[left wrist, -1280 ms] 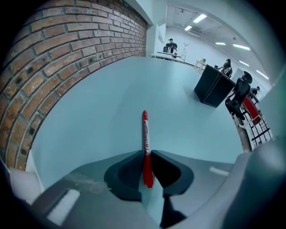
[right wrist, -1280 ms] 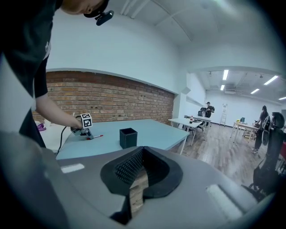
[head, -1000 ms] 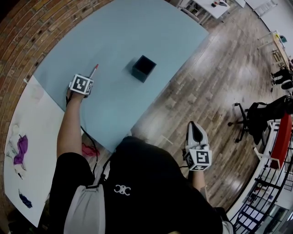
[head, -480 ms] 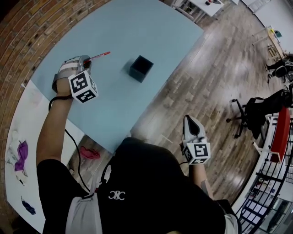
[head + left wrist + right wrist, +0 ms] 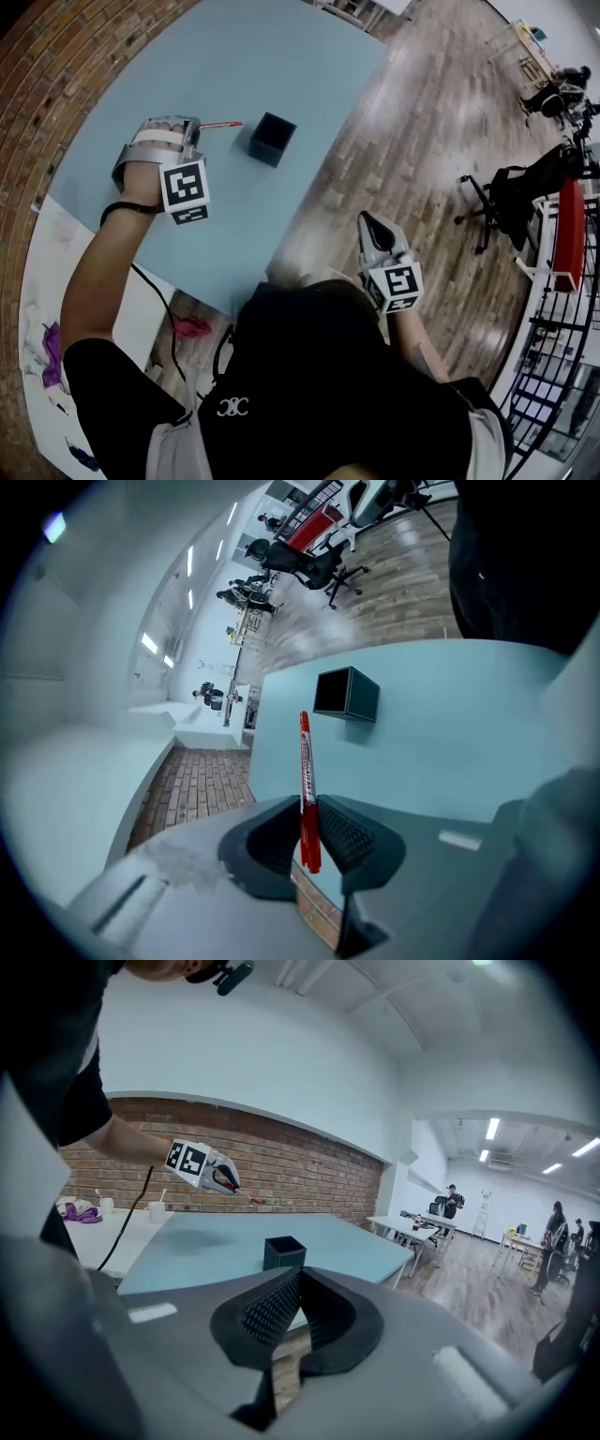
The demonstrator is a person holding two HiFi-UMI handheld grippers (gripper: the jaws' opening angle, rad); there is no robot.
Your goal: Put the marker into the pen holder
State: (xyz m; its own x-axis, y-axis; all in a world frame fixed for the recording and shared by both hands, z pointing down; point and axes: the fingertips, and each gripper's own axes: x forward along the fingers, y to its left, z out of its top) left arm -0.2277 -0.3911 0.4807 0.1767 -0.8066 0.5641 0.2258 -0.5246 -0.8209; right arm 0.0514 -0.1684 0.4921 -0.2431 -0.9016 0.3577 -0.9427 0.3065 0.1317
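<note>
A red marker [image 5: 306, 780] is clamped between the pads of my left gripper [image 5: 309, 832], its tip pointing towards the dark square pen holder [image 5: 346, 693]. In the head view the left gripper [image 5: 192, 127] is raised above the light blue table [image 5: 225, 56], with the marker [image 5: 223, 124] sticking out to the right, just left of the pen holder [image 5: 271, 138]. My right gripper [image 5: 368, 223] hangs off the table's near side over the wooden floor, jaws together and empty. In the right gripper view its pads [image 5: 281, 1309] meet, and the pen holder [image 5: 284, 1252] stands beyond them.
A white table [image 5: 56, 309] with purple and blue stains adjoins the blue table on the left. A brick wall [image 5: 281, 1171] runs behind. Office chairs [image 5: 511, 202] and a red rack stand on the wooden floor [image 5: 422, 122] to the right.
My left gripper has lifted the marker off the table and carried it right, towards the pen holder, turning the marker level. The right gripper has barely shifted.
</note>
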